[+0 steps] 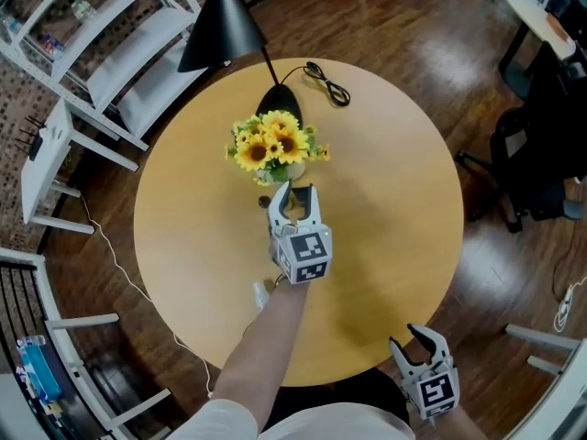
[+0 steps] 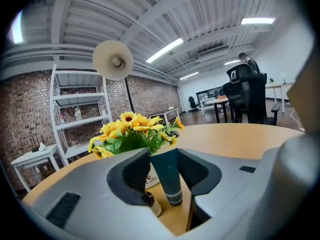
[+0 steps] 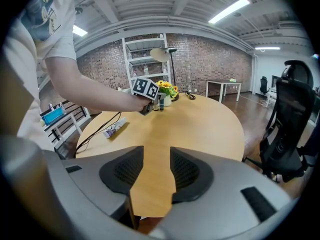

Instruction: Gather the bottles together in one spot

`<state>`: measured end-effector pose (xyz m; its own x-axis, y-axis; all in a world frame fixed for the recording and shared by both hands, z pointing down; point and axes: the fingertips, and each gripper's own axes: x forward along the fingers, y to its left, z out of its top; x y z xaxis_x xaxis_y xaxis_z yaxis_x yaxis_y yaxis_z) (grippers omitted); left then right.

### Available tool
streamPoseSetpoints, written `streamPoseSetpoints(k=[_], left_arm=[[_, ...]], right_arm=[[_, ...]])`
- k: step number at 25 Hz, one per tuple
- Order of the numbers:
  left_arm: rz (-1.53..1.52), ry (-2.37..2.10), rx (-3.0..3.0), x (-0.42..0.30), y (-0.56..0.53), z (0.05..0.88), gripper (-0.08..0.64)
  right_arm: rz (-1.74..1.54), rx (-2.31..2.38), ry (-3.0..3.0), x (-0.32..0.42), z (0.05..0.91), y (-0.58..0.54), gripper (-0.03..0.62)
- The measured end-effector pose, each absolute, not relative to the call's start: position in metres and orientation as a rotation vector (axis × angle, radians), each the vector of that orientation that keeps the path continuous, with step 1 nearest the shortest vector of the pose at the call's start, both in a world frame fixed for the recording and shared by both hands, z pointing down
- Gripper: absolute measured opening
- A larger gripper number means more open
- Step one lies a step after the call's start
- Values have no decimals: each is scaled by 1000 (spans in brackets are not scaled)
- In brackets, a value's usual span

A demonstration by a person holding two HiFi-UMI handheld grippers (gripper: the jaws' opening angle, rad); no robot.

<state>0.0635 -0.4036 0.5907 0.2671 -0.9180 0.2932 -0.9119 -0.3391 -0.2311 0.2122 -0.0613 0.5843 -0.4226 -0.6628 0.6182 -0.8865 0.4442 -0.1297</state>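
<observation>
My left gripper (image 1: pixel 293 200) reaches over the middle of the round wooden table (image 1: pixel 385 200), right in front of the sunflower vase (image 1: pixel 275 149). In the left gripper view its jaws are shut on a teal tube (image 2: pixel 169 176) that stands cap down on the table. A small brown bottle (image 2: pixel 150 201) stands just beside the left jaw, and a white labelled container (image 2: pixel 153 176) is behind them under the flowers. A white and purple tube (image 3: pixel 112 129) lies flat near the person's forearm. My right gripper (image 1: pixel 415 342) hangs at the table's near edge, open and with nothing between its jaws (image 3: pixel 156 169).
A black lamp (image 1: pixel 225 16) leans over the far side of the table, its cord (image 1: pixel 326 81) coiled beside the base. White shelving (image 1: pixel 101 44) stands at the far left and a black office chair (image 1: pixel 541 163) at the right.
</observation>
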Motion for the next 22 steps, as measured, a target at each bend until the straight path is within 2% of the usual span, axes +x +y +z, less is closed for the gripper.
streamPoseSetpoints(k=[9,14,22], left_arm=[[-616,1789,-2486,59,-401,597,181],[-618,1734,-2508,64,-393,591,213],[-585,1638,-2523,60,-347,537,233]], right_arm=[[613,1294,-2219,210,585,-62,195],[593,1291,-2228,205,582,-61,195],[568,1268,-2284,187,570,-65,195]])
